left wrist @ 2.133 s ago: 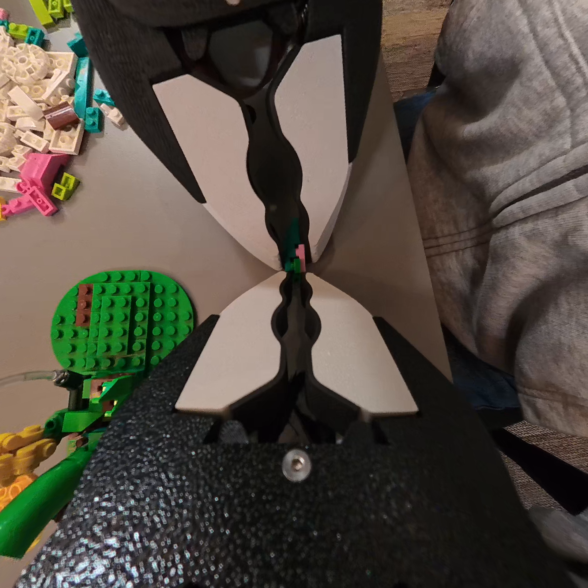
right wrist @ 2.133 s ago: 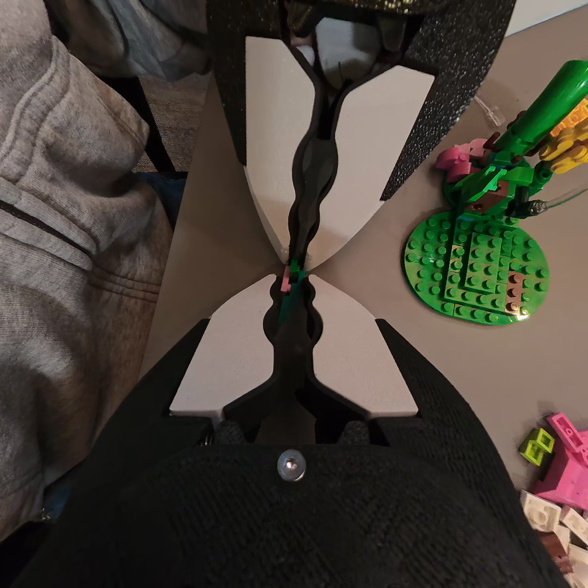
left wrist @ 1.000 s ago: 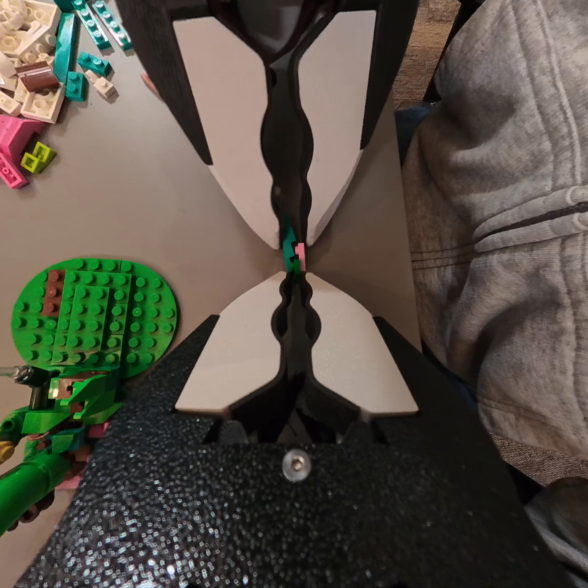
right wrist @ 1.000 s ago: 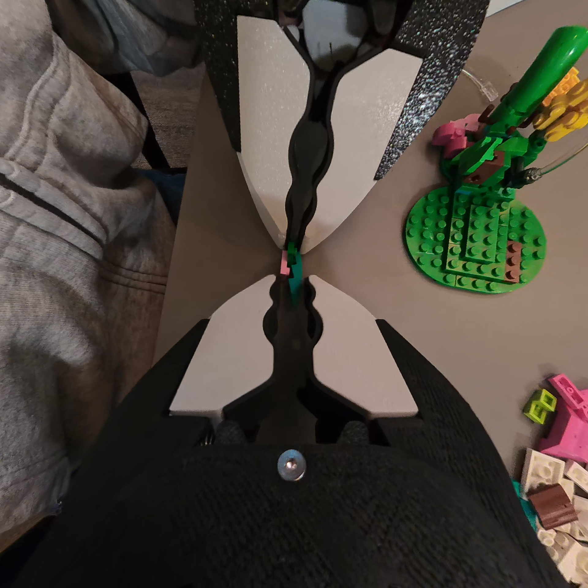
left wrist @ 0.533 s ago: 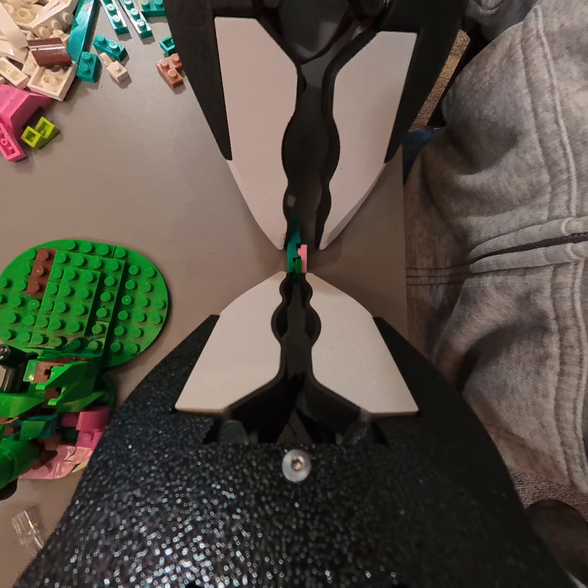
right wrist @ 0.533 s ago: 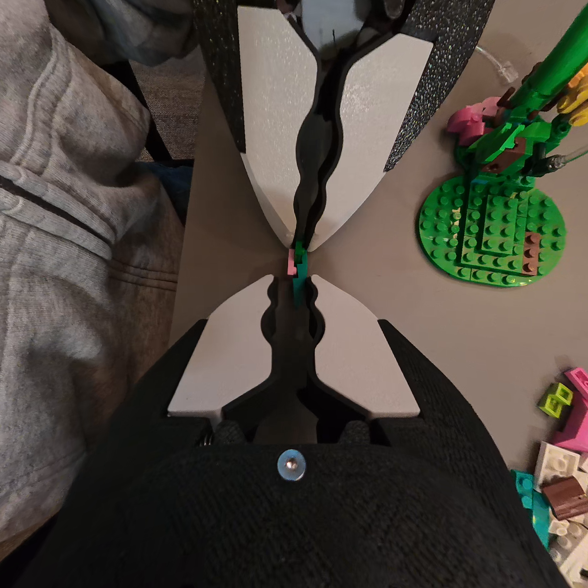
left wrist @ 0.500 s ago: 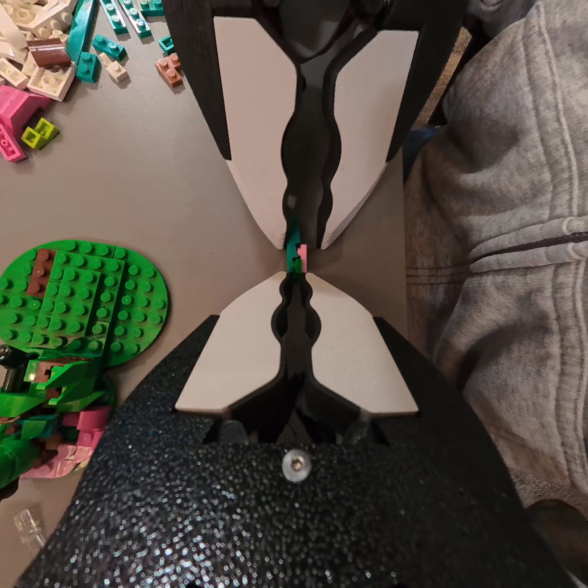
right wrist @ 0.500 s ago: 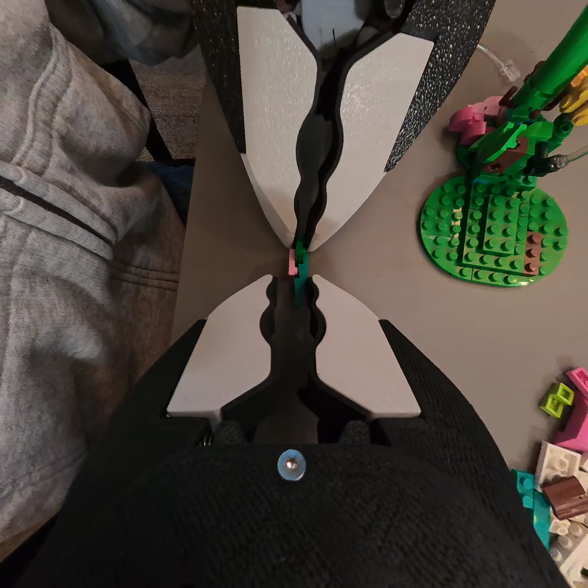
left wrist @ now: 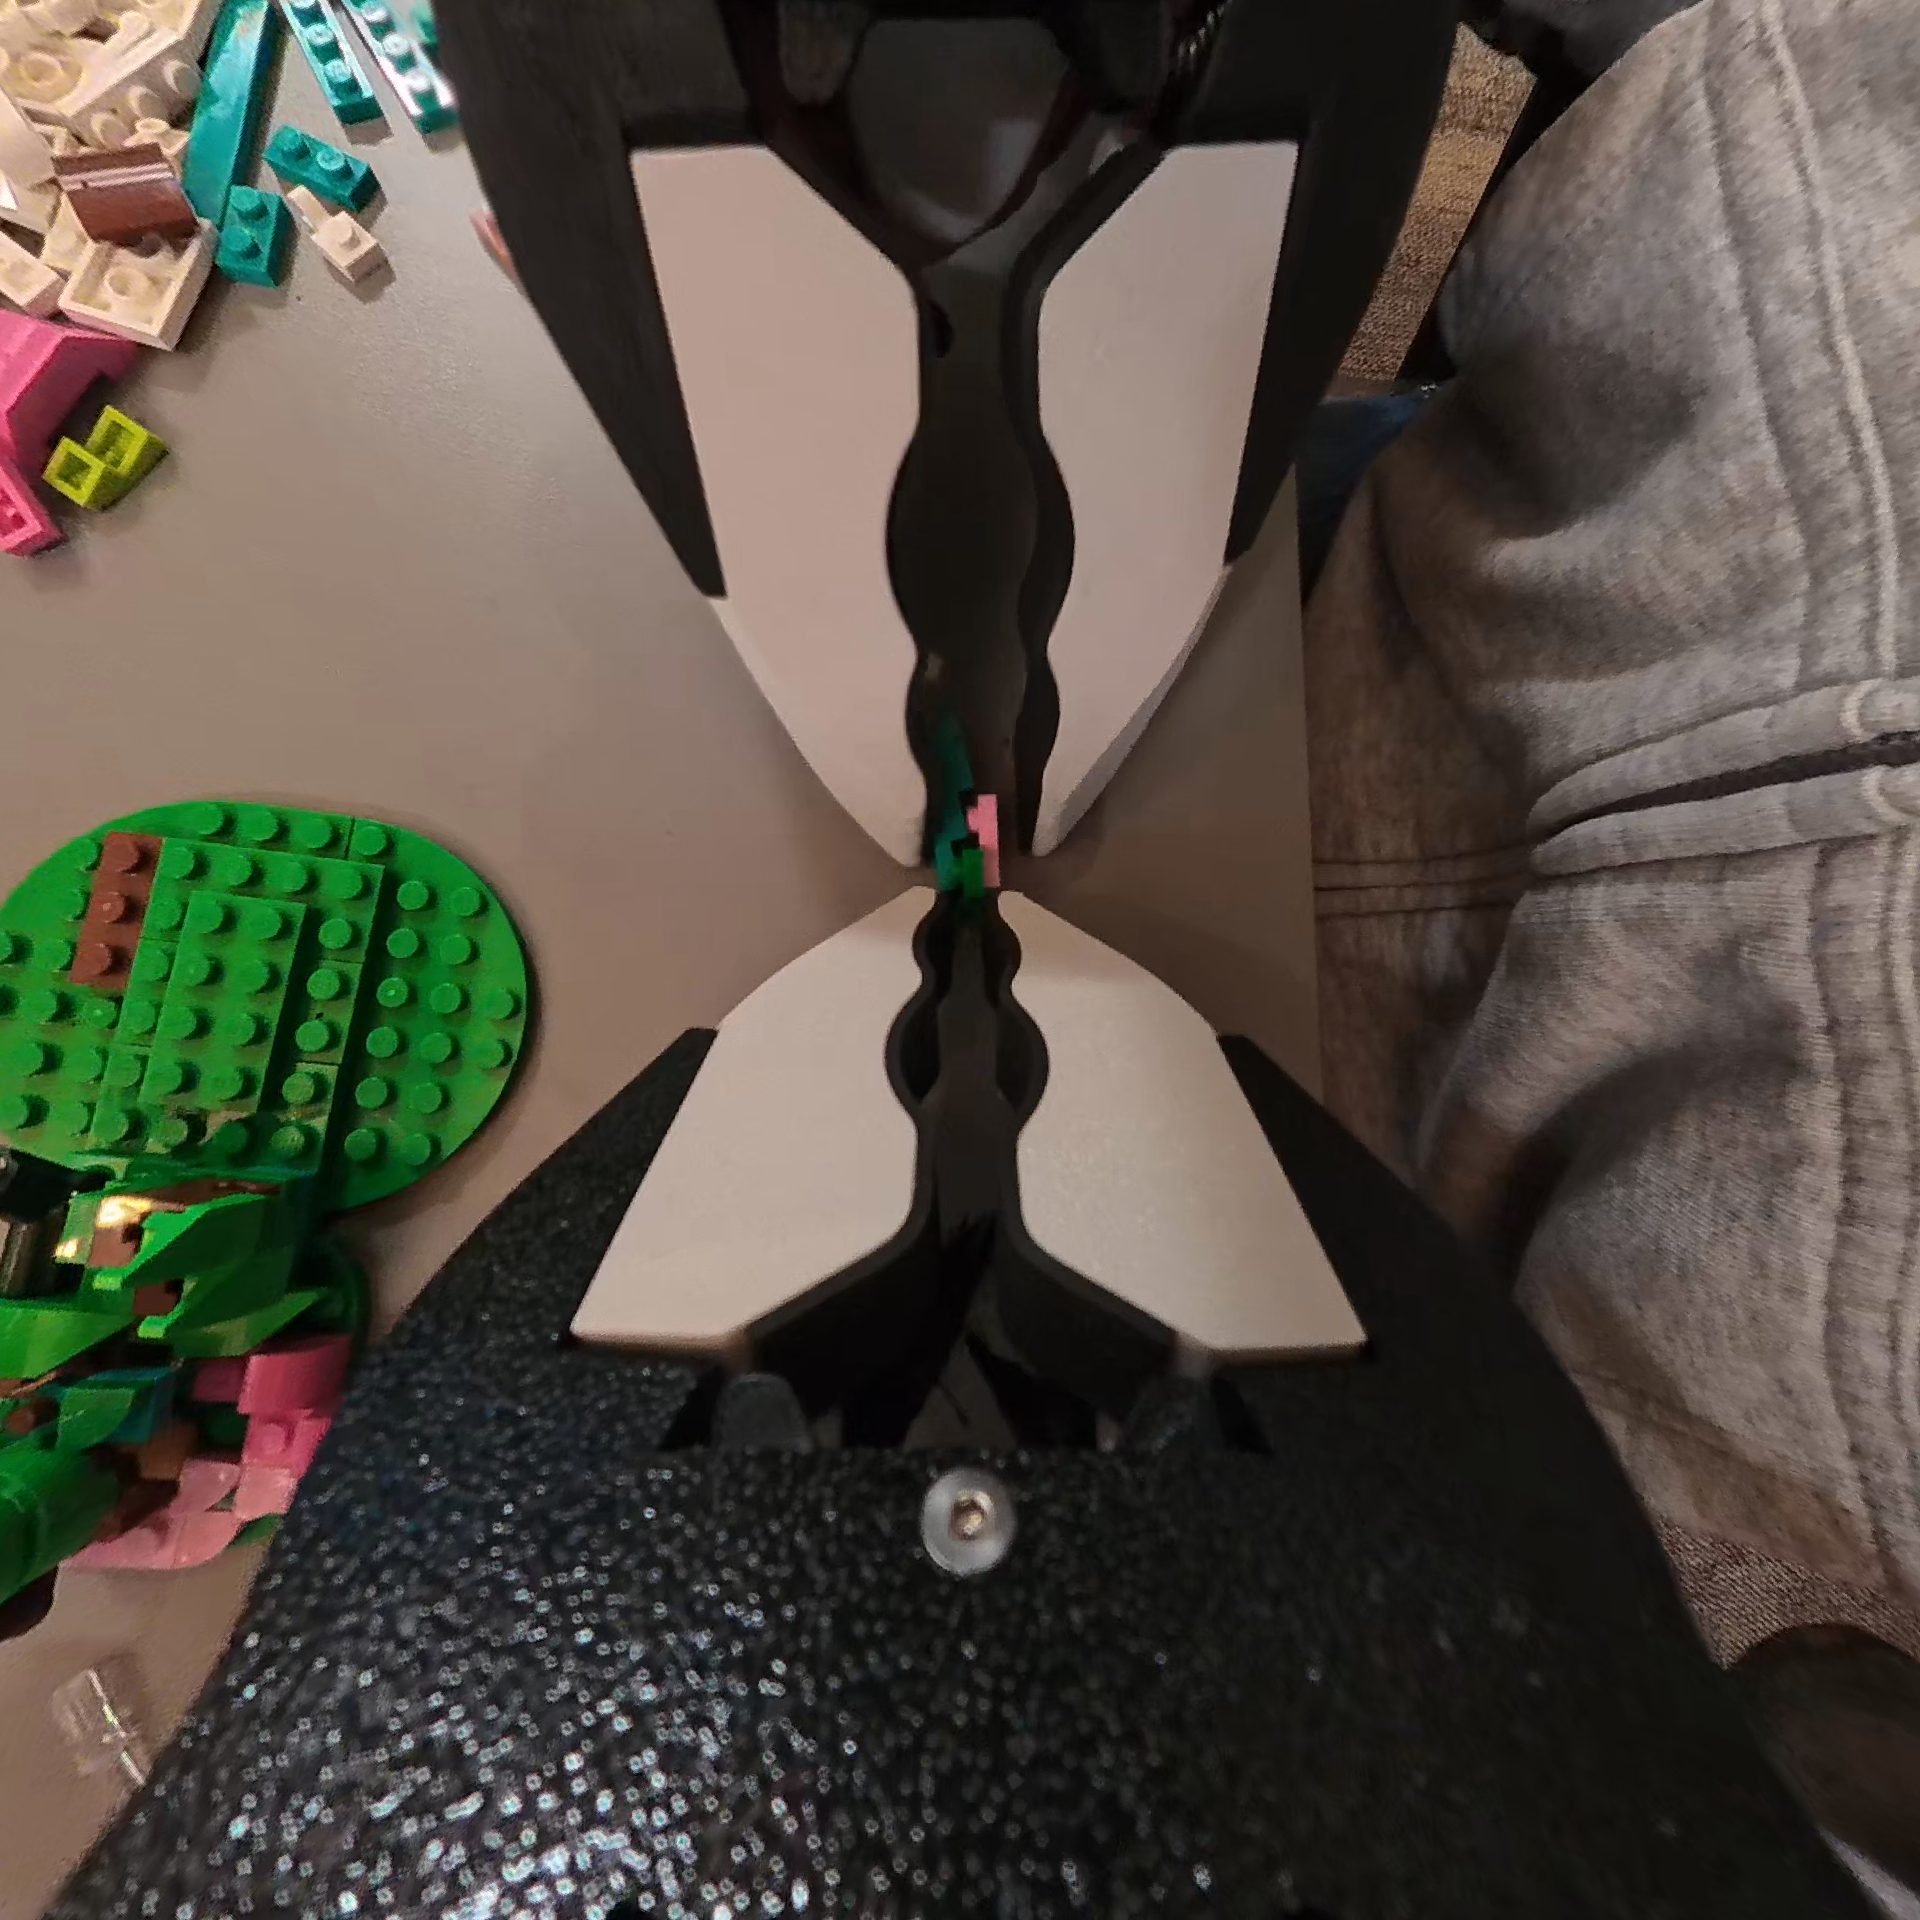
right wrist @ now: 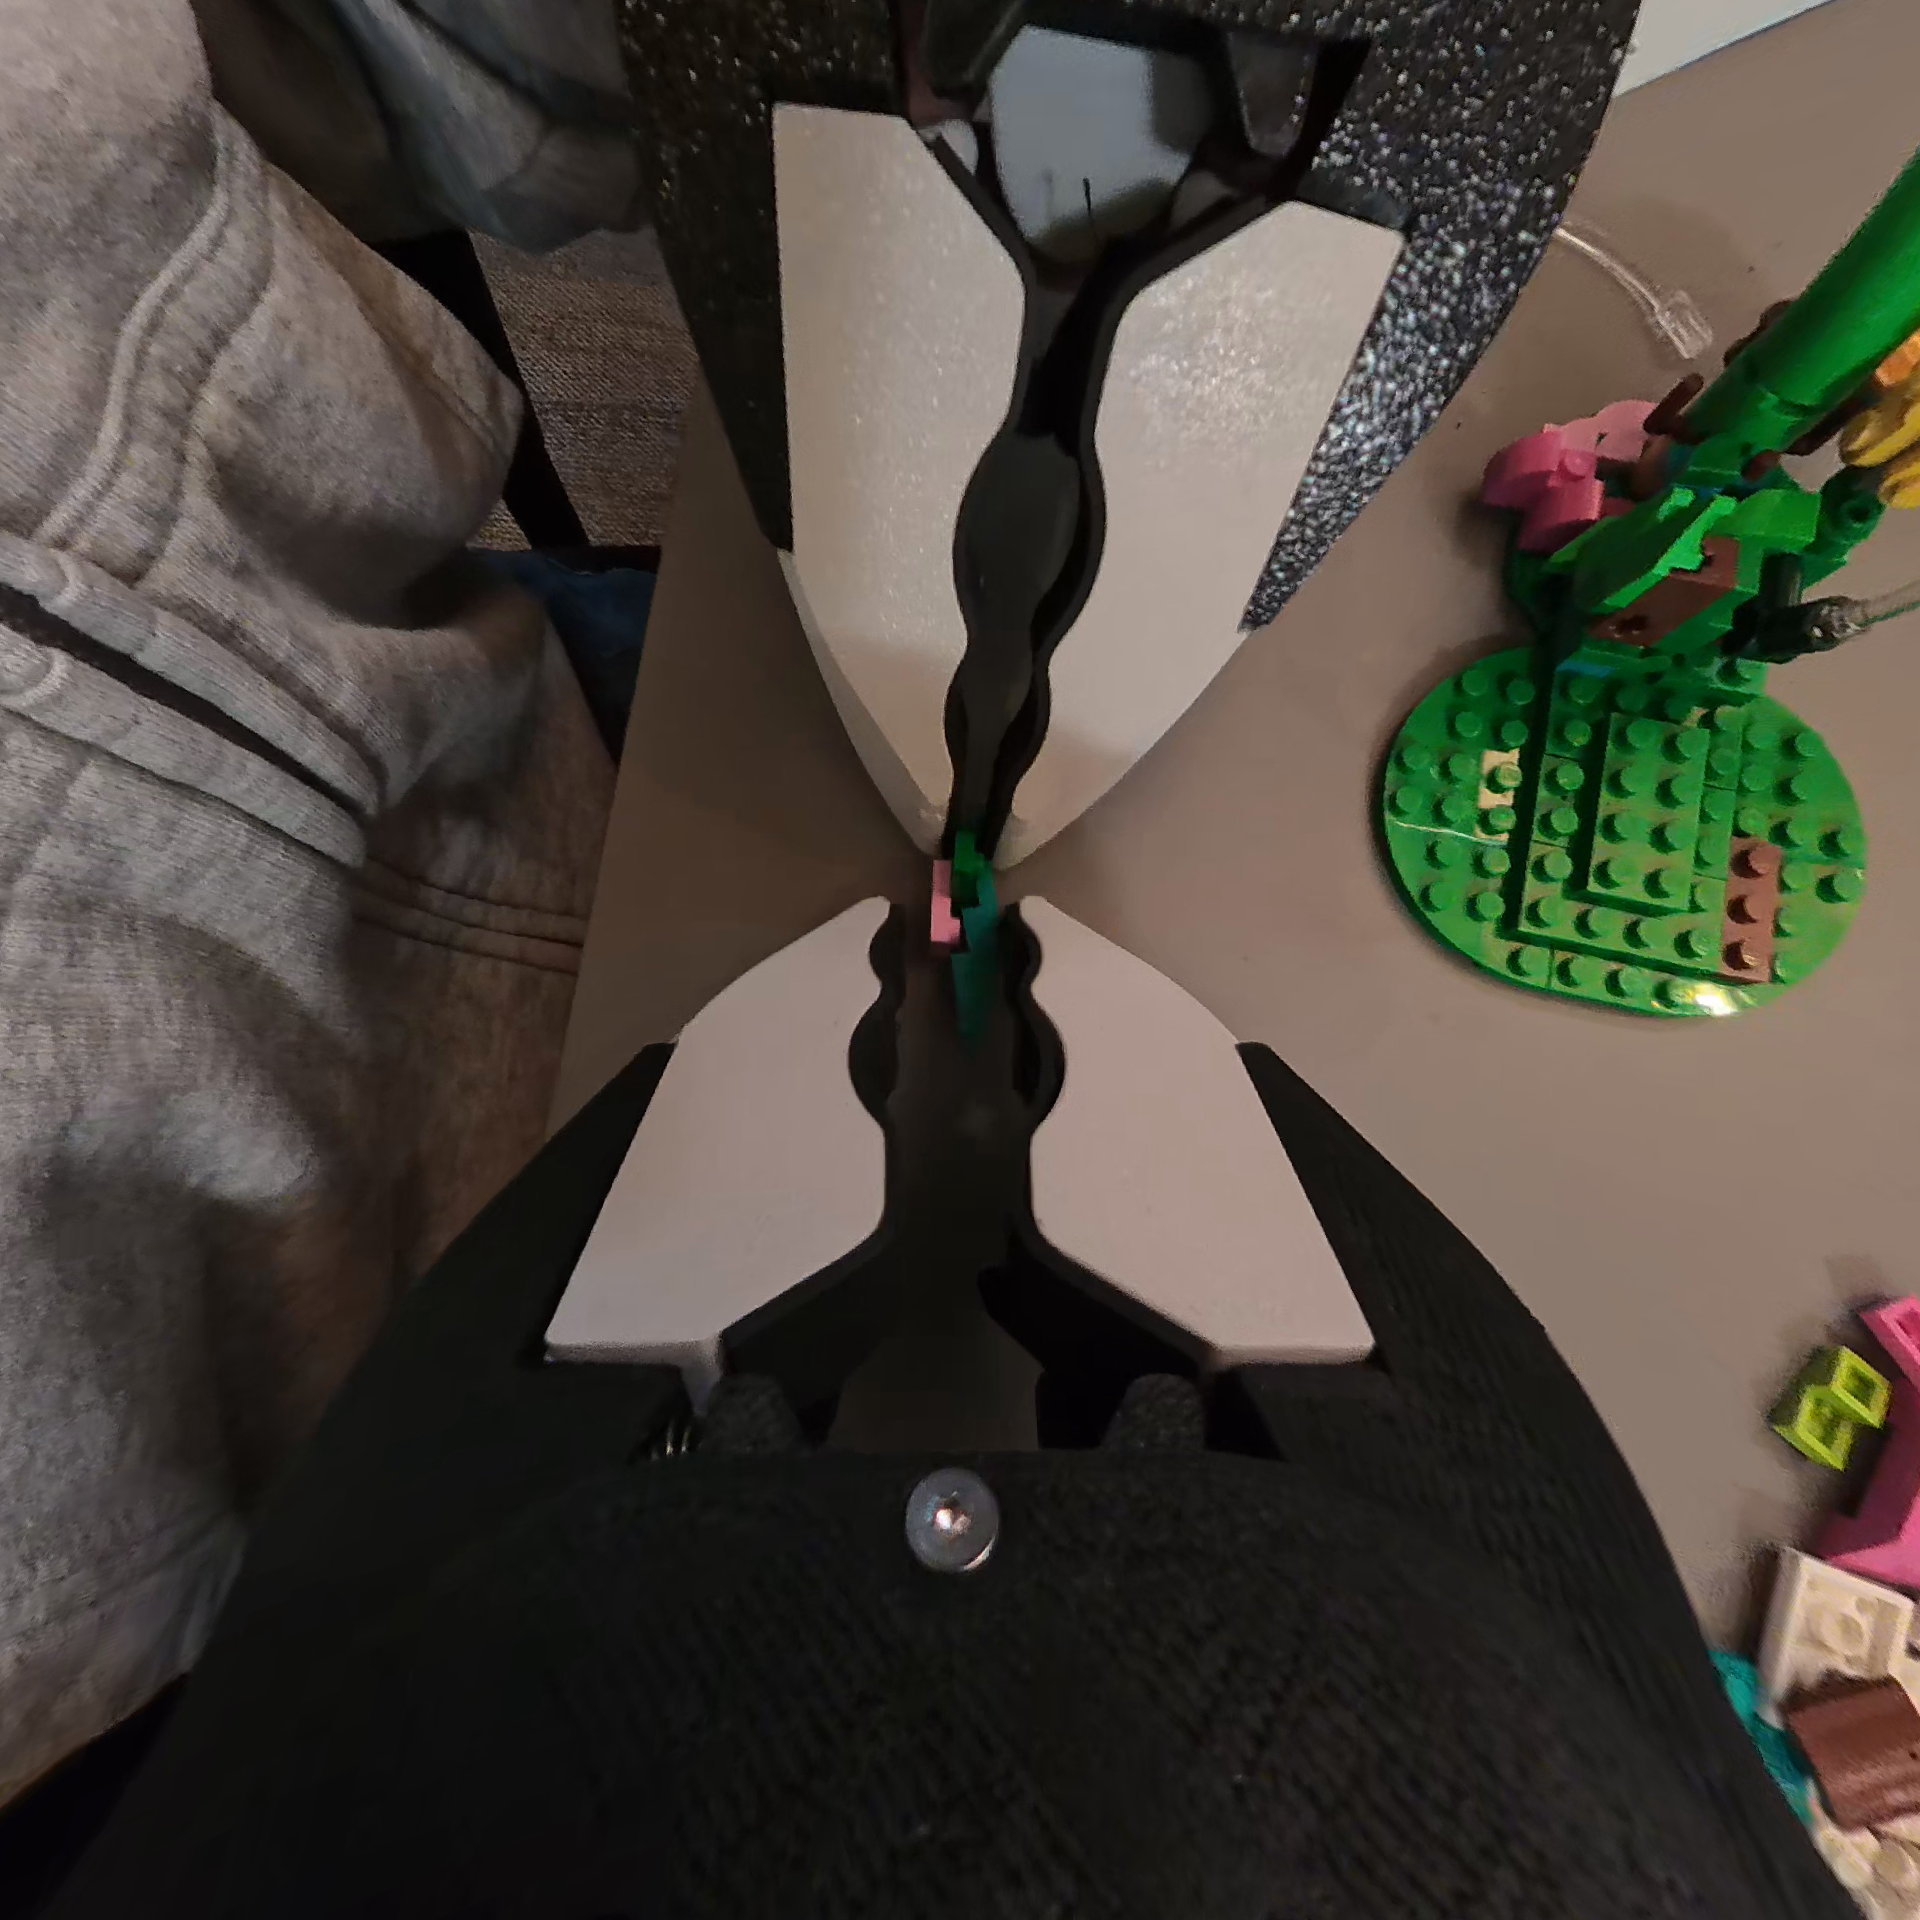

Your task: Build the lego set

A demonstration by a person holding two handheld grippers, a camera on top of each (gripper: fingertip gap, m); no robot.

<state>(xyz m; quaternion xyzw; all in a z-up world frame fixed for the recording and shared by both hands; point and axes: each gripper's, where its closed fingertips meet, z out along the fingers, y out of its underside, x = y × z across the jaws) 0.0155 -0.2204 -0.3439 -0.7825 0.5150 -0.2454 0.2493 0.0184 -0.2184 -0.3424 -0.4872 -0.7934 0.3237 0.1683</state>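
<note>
We face our two grippers tip to tip; the left gripper pinches the bright green plastic brick; the right gripper pinches the teal plastic plate with its pink plastic piece; both lie along one shared axis above the grey table.

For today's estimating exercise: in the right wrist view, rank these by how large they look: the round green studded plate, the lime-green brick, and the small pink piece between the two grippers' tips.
1. Round green studded plate, clearly largest.
2. Lime-green brick.
3. Pink piece.
The brick and the pink piece lie at different distances from the camera, so their order is unsure.
</note>
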